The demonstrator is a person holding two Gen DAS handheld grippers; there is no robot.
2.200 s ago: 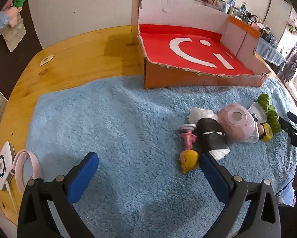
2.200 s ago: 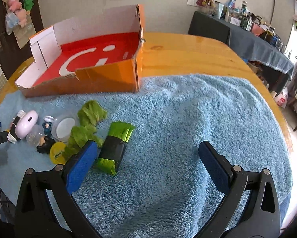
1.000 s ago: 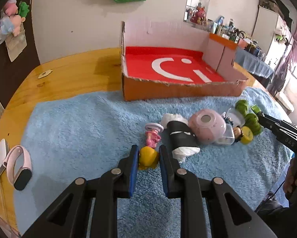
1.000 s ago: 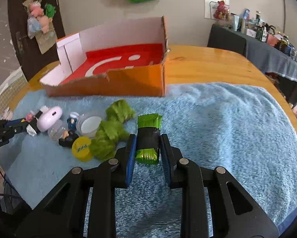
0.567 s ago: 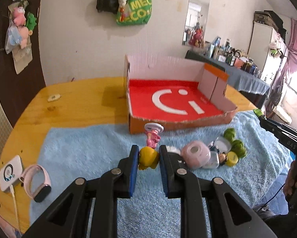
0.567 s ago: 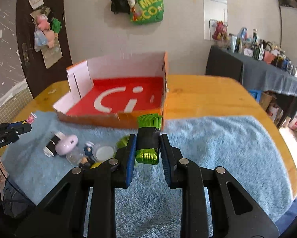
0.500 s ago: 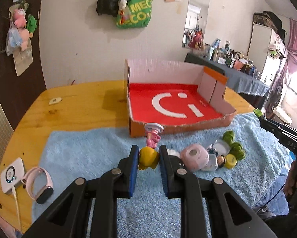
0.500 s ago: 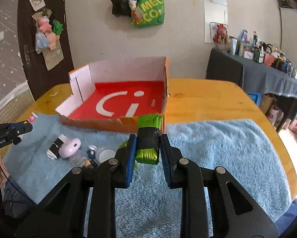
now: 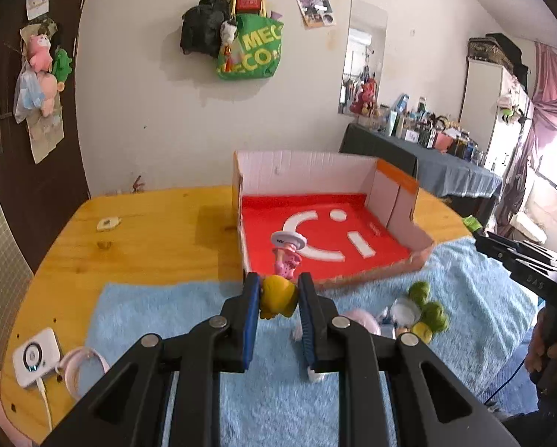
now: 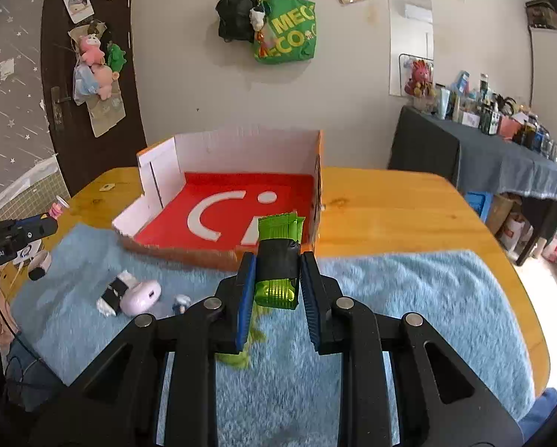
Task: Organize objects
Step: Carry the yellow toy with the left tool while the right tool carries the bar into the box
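Note:
My left gripper (image 9: 278, 290) is shut on a small doll figure (image 9: 280, 290) by its yellow head; its pink body and white base (image 9: 288, 240) stick out ahead, raised above the blue towel (image 9: 203, 313). My right gripper (image 10: 277, 272) is shut on a green and black snack packet (image 10: 278, 260), also lifted. Beyond both stands the open cardboard box (image 9: 326, 231) with a red floor and white curved mark (image 10: 203, 219). On the towel lie a pink round case (image 10: 142, 298), a black and white item (image 10: 114, 292), green plush pieces (image 9: 429, 305) and a yellow cap (image 9: 421, 329).
A white device (image 9: 36, 357) with a cable and a pink watch band (image 9: 81, 368) rest on the wooden table (image 9: 148, 231) at the left. The other gripper and a hand (image 9: 550, 339) show at the right edge. A dark side table (image 10: 483, 149) with bottles stands behind.
Both grippers shut on their objects, then rose with them off the towel. The views tipped up, so the box and wall now fill more of each frame.

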